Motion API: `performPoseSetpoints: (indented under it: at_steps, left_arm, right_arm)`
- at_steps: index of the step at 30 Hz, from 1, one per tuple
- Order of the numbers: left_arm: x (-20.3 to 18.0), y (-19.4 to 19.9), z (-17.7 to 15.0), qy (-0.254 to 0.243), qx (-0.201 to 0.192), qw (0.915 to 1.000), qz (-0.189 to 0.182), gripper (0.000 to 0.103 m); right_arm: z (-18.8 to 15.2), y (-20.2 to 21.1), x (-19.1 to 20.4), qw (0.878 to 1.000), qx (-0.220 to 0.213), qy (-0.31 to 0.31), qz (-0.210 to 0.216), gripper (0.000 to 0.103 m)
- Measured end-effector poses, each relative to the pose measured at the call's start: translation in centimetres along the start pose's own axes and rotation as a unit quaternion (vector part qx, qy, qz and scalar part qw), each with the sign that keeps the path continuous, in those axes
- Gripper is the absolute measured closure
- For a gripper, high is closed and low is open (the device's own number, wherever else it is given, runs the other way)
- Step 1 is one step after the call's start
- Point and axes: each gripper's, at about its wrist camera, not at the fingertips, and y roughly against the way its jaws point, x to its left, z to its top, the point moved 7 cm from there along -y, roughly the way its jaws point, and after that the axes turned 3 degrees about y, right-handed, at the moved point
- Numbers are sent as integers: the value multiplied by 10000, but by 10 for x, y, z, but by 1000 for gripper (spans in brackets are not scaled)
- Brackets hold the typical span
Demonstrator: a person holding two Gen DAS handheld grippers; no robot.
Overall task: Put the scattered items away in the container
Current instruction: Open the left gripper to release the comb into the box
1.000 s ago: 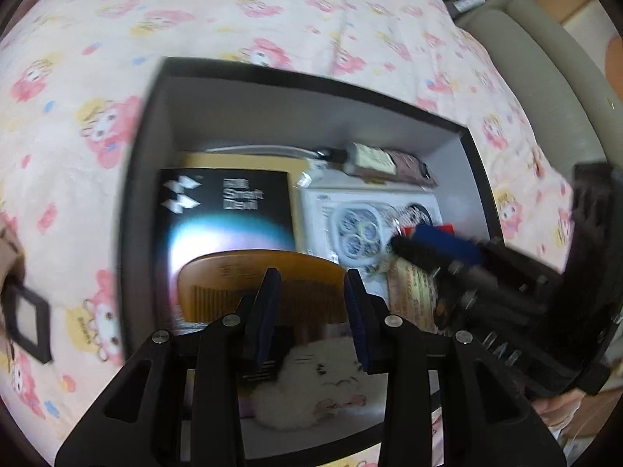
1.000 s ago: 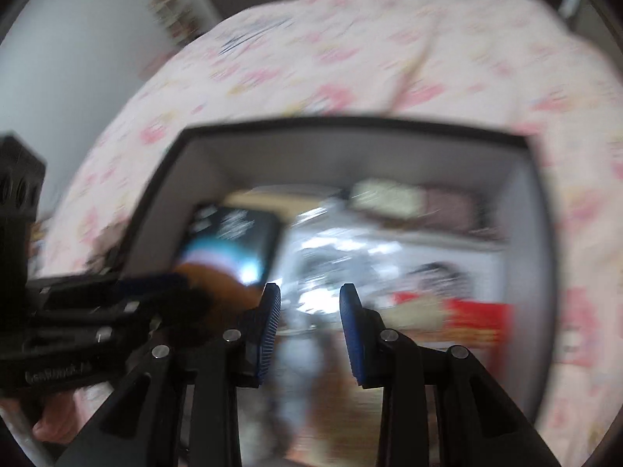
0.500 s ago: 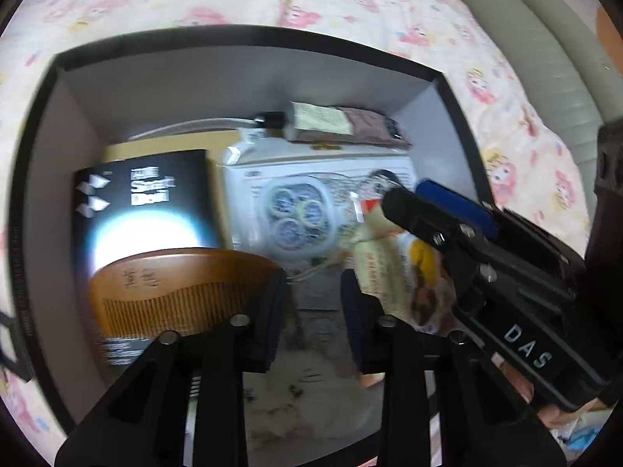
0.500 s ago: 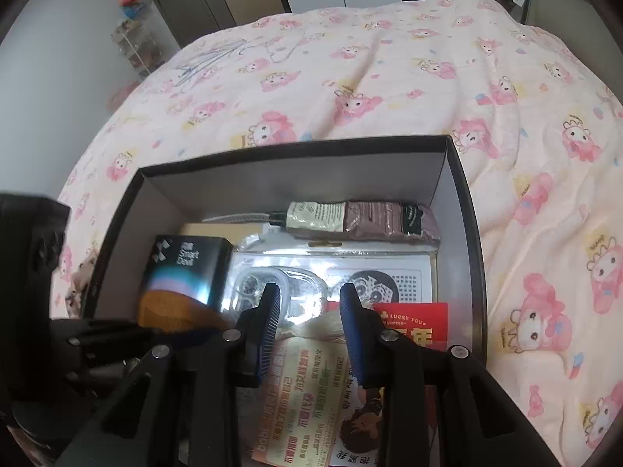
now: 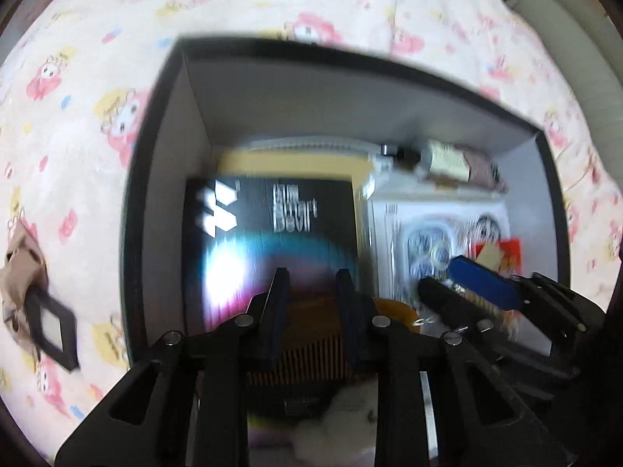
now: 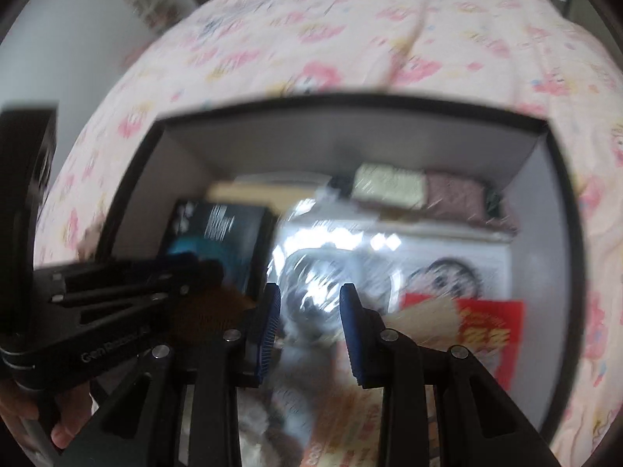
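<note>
A dark open box (image 5: pixel 163 89) (image 6: pixel 350 103) sits on the pink patterned bedspread. It holds a black booklet (image 5: pixel 280 225) (image 6: pixel 218 229), a wooden comb (image 5: pixel 311 354), a clear plastic pack (image 5: pixel 432 241) (image 6: pixel 342 257), a tube (image 5: pixel 455 163) (image 6: pixel 412 188), red printed packets (image 6: pixel 486 327) and a white plush (image 5: pixel 342 416). My left gripper (image 5: pixel 311 284) hangs open and empty over the comb. My right gripper (image 6: pixel 309 299) hangs open and empty over the plastic pack and shows in the left wrist view (image 5: pixel 463 288).
A small brown item with a black square frame (image 5: pixel 43 311) lies on the bedspread left of the box. A beige sofa edge (image 5: pixel 576 11) stands at the far right. The bedspread (image 6: pixel 350 27) stretches beyond the box.
Both views shifted and blurred. The left gripper moved left, back over the booklet and comb. The right gripper dropped closer to the box contents. Both stay open.
</note>
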Motion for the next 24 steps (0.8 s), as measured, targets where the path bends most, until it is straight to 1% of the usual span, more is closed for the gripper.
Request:
performPoseSetpoints:
  at_steps: [1, 2, 5, 6, 7, 8, 9, 10, 13, 15, 17, 19, 21, 22, 23, 24]
  left_arm:
    - [1, 2, -3, -3, 15, 10000, -17, 80]
    - [2, 4, -4, -7, -3, 10000, -57, 83]
    - [4, 20, -5, 37, -250, 9992, -301, 82]
    - [5, 25, -6, 42, -310, 9989, -355, 81]
    - [5, 30, -7, 22, -357, 9987, -374, 80]
    - [7, 34, -9, -5, -383, 9984, -412, 80]
    - [8, 36, -10, -18, -377, 9982, -468, 80]
    - [9, 37, -12, -15, -343, 9980, -532, 80]
    - [12, 40, -21, 44, -289, 9970, -715, 80]
    - [14, 44, -26, 52, -294, 9969, -726, 80]
    - [12, 45, -27, 64, -317, 9970, -697, 80]
    - [13, 48, -27, 77, -375, 9975, -600, 80]
    - [13, 47, -25, 104, -395, 9975, -585, 80]
    - [13, 48, -24, 119, -404, 9973, -601, 80]
    - [14, 48, -24, 123, -410, 9972, -614, 79]
    - [14, 47, -22, 127, -422, 9970, -638, 79]
  right_arm:
    - [-2, 0, 3, 10000, -2, 61, 9, 75]
    - [-3, 0, 5, 9999, 4, 104, 24, 75]
    - [-6, 3, 10, 9989, 118, -7, 444, 75]
    - [-7, 6, 9, 9987, 105, -36, 497, 75]
    - [-7, 9, 7, 9991, 62, 3, 422, 75]
    - [-9, 14, 5, 9997, -12, 131, 229, 75]
    - [-12, 18, 2, 9996, -41, 233, 127, 75]
    - [-16, 19, 2, 9995, -14, 265, 150, 75]
    - [-28, 14, 5, 9982, 237, 221, 512, 75]
    - [-30, 7, 11, 9972, 362, 270, 603, 75]
    - [-28, 5, 20, 9961, 360, 352, 725, 75]
    - [-27, 4, 30, 9937, 398, 399, 964, 74]
    - [-30, 3, 34, 9889, 544, 311, 1346, 74]
    - [-30, 3, 32, 9885, 541, 228, 1393, 74]
    - [-30, 5, 27, 9903, 484, 195, 1290, 74]
    - [-30, 7, 22, 9930, 395, 207, 1096, 74]
